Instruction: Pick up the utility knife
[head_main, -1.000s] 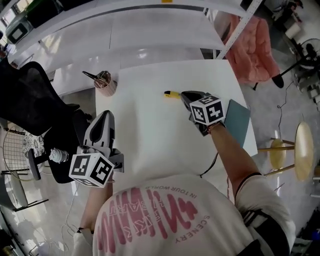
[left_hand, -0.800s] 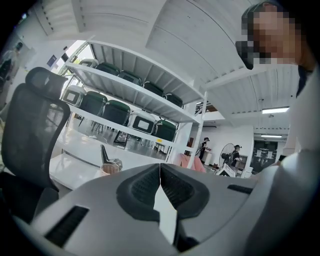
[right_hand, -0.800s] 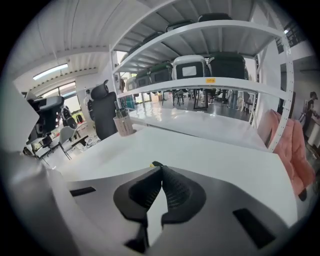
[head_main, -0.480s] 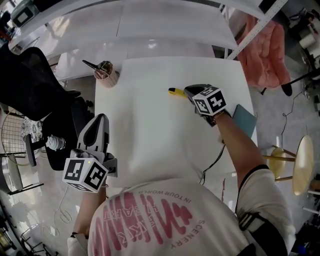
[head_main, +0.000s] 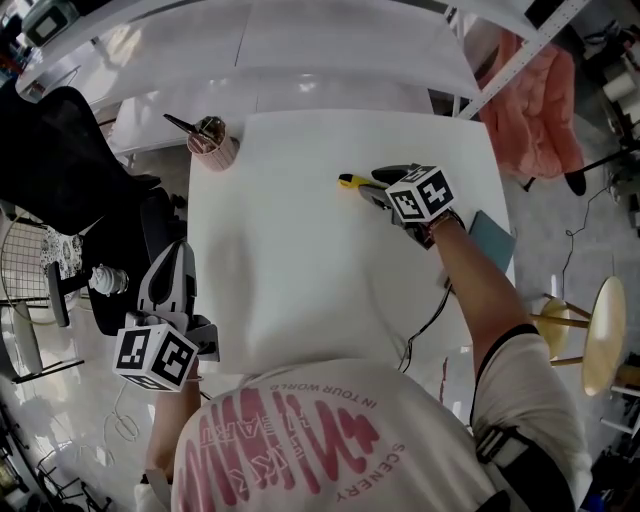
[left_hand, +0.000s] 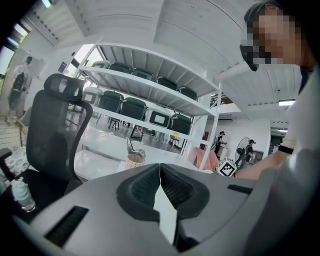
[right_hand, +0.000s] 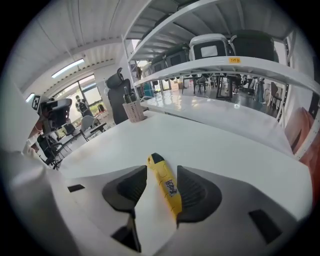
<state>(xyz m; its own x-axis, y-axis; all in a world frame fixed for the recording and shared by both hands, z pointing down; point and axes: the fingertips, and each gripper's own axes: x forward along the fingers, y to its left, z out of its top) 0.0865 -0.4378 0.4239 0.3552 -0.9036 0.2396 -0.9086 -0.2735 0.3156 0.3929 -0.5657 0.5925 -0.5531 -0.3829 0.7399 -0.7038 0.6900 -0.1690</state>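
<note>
The utility knife (right_hand: 165, 186) lies flat on the white table (head_main: 300, 260), upper middle of the head view. It now sits between the jaws of the right gripper (right_hand: 161, 192), which were clamped together a second ago and are opening around it, not yet pressing. The grab looks set up and only the squeeze is left, while the left gripper (left_hand: 160, 182), at lower left, is clenched on nothing.
</note>
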